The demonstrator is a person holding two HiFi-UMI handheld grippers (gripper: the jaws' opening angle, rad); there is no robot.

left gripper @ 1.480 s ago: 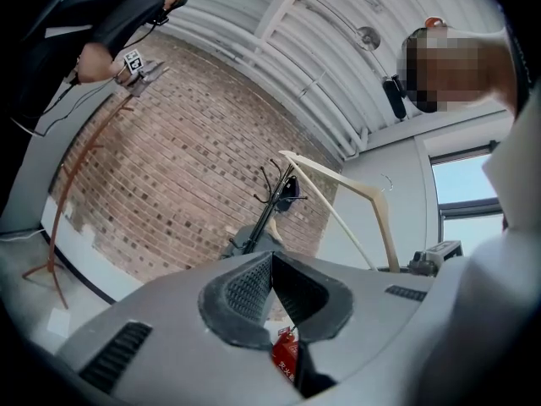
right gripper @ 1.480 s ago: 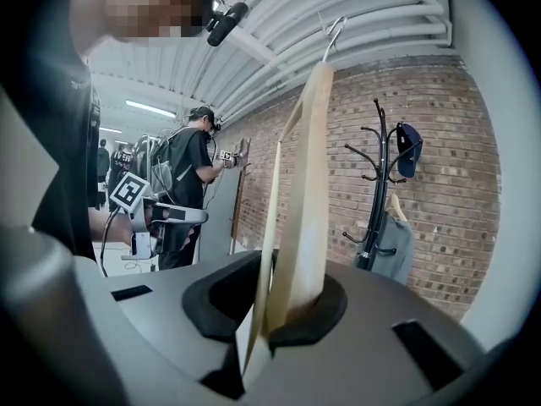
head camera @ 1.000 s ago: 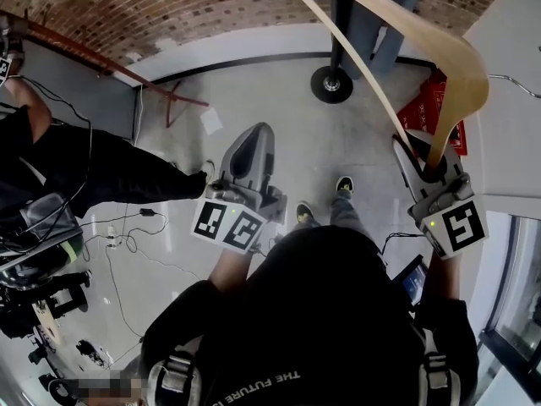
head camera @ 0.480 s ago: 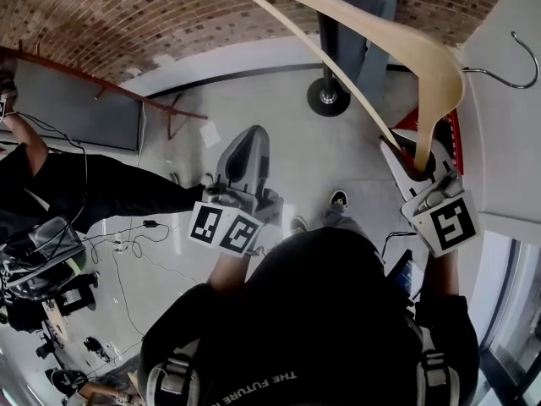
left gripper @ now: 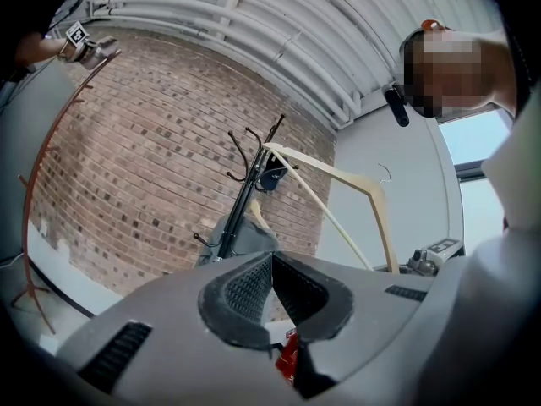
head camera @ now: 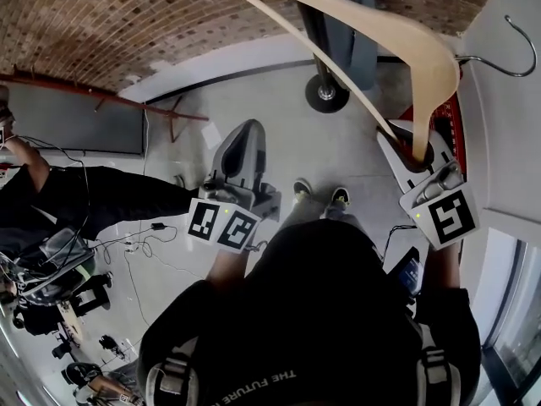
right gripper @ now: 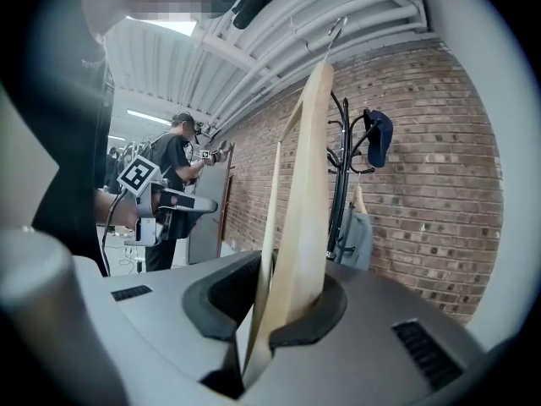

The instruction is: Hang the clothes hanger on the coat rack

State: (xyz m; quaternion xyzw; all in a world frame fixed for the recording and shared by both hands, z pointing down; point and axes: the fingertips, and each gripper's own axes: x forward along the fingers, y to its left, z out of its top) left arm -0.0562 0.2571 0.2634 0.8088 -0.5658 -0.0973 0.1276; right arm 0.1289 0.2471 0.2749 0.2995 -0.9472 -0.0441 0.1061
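The 2 jaws of the right gripper (right gripper: 283, 311) are clamped on 1 arm end of the pale wooden clothes hanger with a metal hook (head camera: 435, 66), which rises to the head view's upper right. The jaws of the left gripper (left gripper: 272, 286) meet on nothing. The black metal coat rack (left gripper: 245, 193) stands upper centre, against the red brick wall (left gripper: 144, 167).

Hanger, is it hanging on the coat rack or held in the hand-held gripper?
Held, not hung. The right hand-held gripper is shut on the hanger at its end; the coat rack stands apart by the brick wall.
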